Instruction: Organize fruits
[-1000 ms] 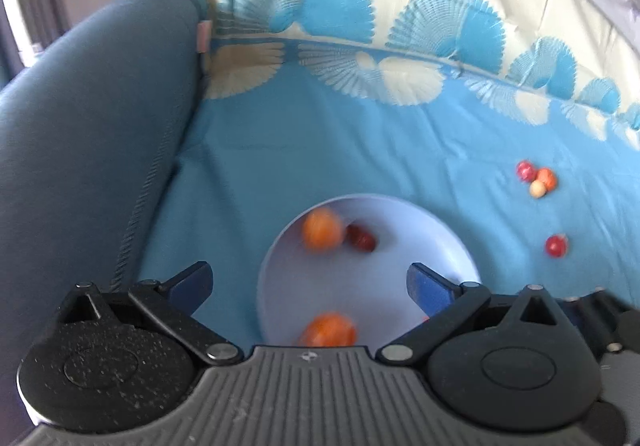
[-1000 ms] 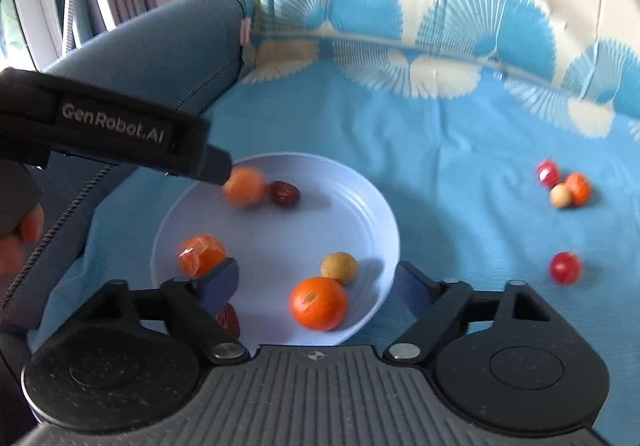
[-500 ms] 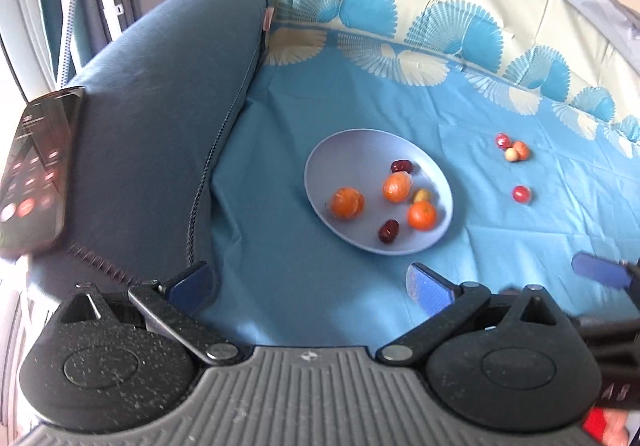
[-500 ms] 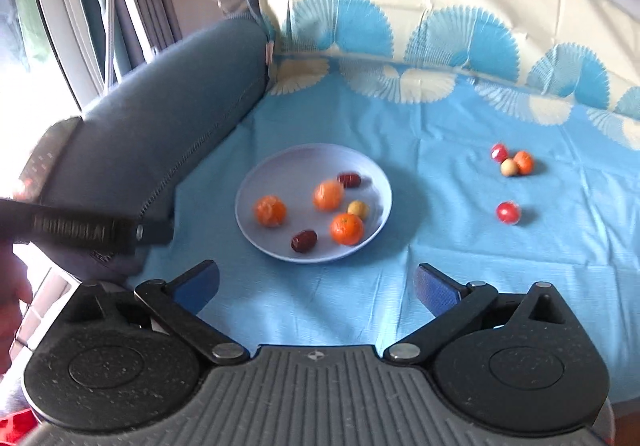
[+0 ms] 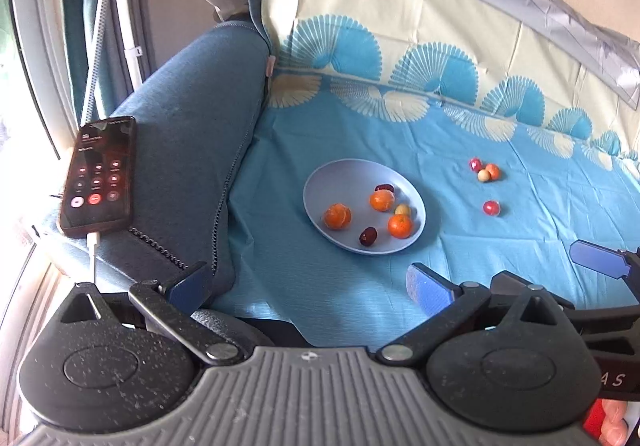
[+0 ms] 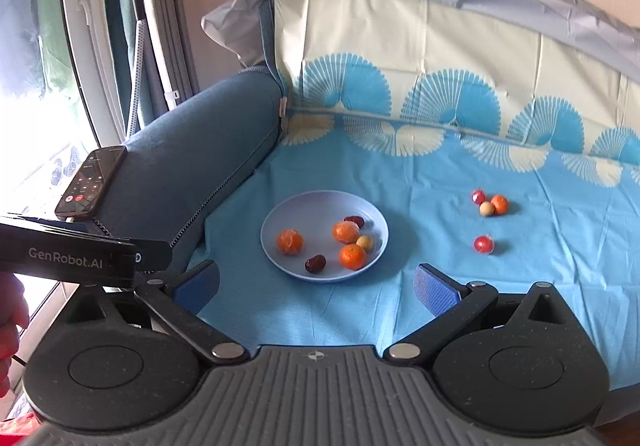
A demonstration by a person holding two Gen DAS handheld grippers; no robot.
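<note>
A pale blue plate lies on the blue sofa cover. It holds three orange mandarins, two dark red dates and a small beige fruit. Right of the plate lie a cluster of three small fruits and a single red fruit. My left gripper and my right gripper are both open and empty, held back from the plate near the seat's front edge.
A dark blue sofa armrest rises left of the plate, with a lit phone on a cable on it. The patterned backrest stands behind. A garment steamer pole stands by the window.
Both grippers have pulled back and up from the plate, which now looks small and far. An orange mandarin that was at the left fingertip a second ago now lies in the plate.
</note>
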